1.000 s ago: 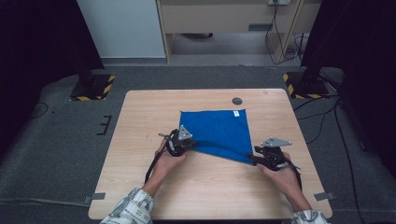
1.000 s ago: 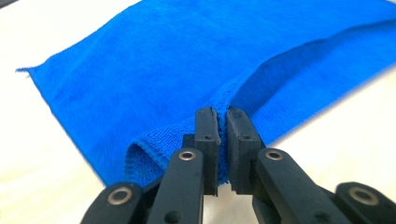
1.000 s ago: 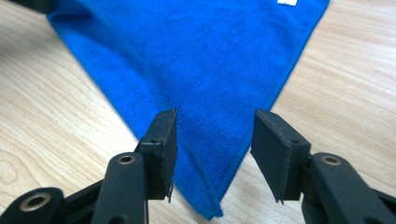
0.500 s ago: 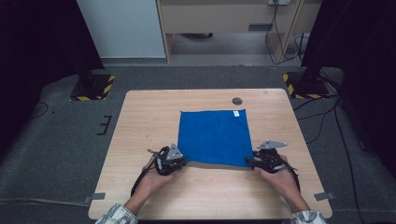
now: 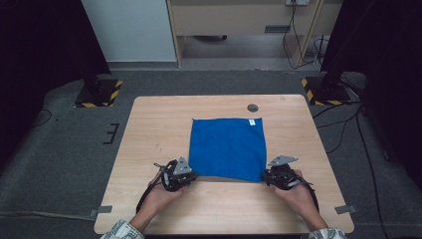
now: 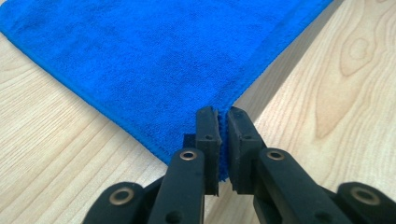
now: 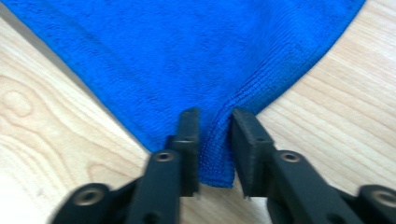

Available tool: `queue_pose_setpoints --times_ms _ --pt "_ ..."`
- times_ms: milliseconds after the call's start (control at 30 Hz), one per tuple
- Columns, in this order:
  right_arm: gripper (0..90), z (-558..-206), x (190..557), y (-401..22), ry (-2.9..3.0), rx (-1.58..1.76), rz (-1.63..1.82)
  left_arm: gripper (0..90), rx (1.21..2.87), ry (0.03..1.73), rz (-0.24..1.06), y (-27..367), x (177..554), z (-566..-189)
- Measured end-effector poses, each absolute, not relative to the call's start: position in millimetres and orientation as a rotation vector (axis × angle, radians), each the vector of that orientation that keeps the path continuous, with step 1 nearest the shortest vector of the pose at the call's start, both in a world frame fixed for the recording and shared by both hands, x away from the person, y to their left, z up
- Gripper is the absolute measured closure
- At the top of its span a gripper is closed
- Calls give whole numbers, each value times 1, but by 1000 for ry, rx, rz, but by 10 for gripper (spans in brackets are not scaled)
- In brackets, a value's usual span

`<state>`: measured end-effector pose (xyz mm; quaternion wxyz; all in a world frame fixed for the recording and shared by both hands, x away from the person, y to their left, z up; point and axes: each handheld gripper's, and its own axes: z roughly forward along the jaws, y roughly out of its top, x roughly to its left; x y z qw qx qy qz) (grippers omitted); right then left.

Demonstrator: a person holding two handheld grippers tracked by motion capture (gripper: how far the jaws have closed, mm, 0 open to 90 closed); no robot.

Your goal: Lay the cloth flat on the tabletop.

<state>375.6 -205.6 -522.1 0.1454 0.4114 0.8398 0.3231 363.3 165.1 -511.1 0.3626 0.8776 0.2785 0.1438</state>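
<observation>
Cloth: blue cloth lies flat on the bench.
Left gripper: jaws pinch the near left corner.
Right gripper: jaws have just been closing, the near right corner between them.

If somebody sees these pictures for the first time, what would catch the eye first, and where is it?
The blue cloth stands out first, spread flat at the middle of the pale wooden table. Next come the two black grippers at its near corners: the left gripper is clamped on one corner, and the right gripper, whose jaws have just been closing, has the other corner between them. A small white tag sits at the cloth's far edge.
</observation>
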Motion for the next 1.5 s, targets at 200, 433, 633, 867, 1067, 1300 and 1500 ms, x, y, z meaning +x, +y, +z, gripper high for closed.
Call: queue_pose_setpoints --times_ms 200,433,633,867,1067,1300,1500 --pt "863 -520 374 -203 2442 1184 930 859 2267 721 359 163 362 -511" --pt "869 -513 359 -207 2447 1202 961 861 2272 702 346 165 351 -507" --pt "725 -511 349 -210 2455 1213 1004 842 2258 694 317 167 339 -506" --pt "438 -498 349 -212 2382 1177 1084 481 2224 701 352 171 324 -503" --pt "294 -499 358 -203 2372 1156 1074 283 2159 706 378 186 323 -493" --pt "213 -505 374 -189 2378 1139 1071 195 2119 756 383 194 348 -487" --pt "156 -510 391 -169 2395 1138 1084 131 2083 794 348 191 385 -489"
